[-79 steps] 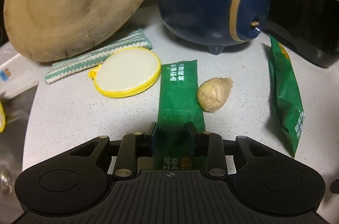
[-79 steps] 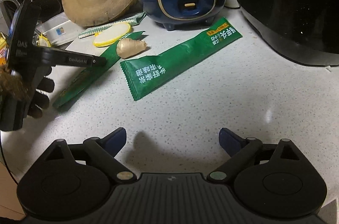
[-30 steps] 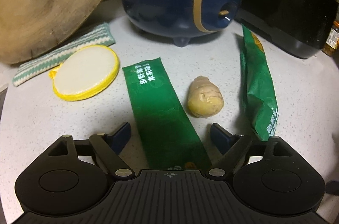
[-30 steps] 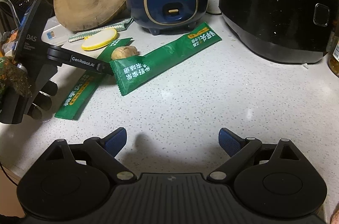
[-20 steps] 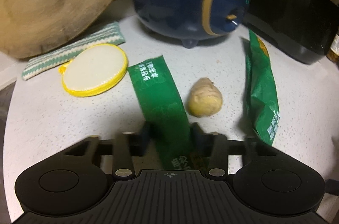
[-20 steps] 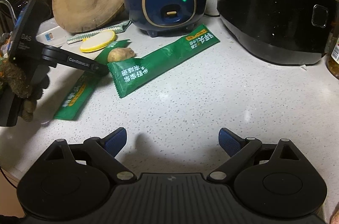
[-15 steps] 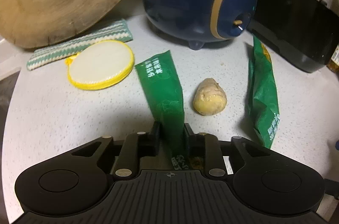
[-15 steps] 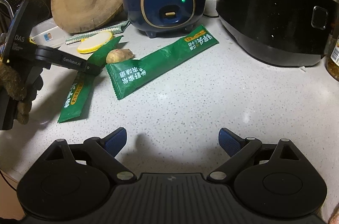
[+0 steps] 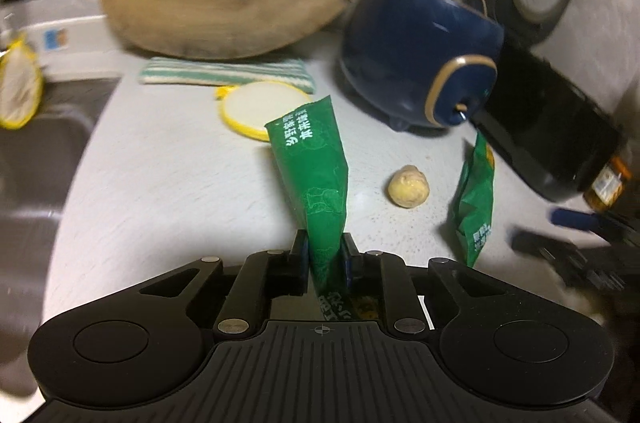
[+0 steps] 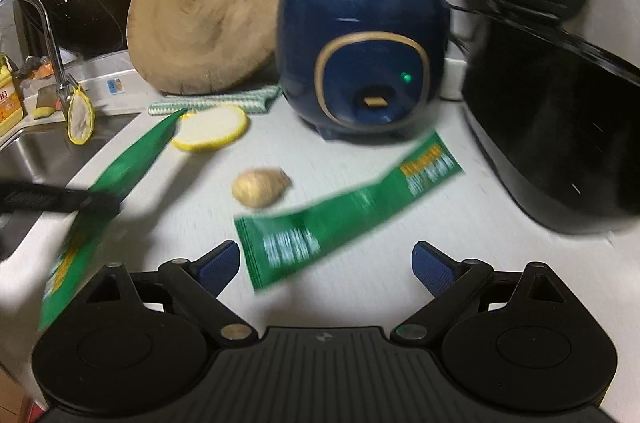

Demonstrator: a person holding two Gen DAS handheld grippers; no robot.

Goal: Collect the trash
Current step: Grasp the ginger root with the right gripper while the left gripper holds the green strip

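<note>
My left gripper (image 9: 325, 255) is shut on a long green wrapper (image 9: 316, 175) and holds it lifted off the white counter; it also shows, blurred, at the left of the right wrist view (image 10: 120, 175). A second green wrapper (image 10: 344, 211) lies flat on the counter, its near end between the open fingers of my right gripper (image 10: 326, 265); in the left wrist view it (image 9: 476, 203) lies at the right. A piece of ginger (image 10: 260, 187) lies between the two wrappers.
A blue rice cooker (image 10: 360, 55), a black appliance (image 10: 560, 143) and a round wooden board (image 10: 208, 11) stand at the back. A yellow-rimmed pad (image 10: 210, 133) and a striped cloth (image 10: 224, 101) lie by the board. A sink (image 10: 40, 151) lies at the left.
My left gripper opened, then shut on the green wrapper and lifted it off the counter. My right gripper moved forward towards the second wrapper and stayed open.
</note>
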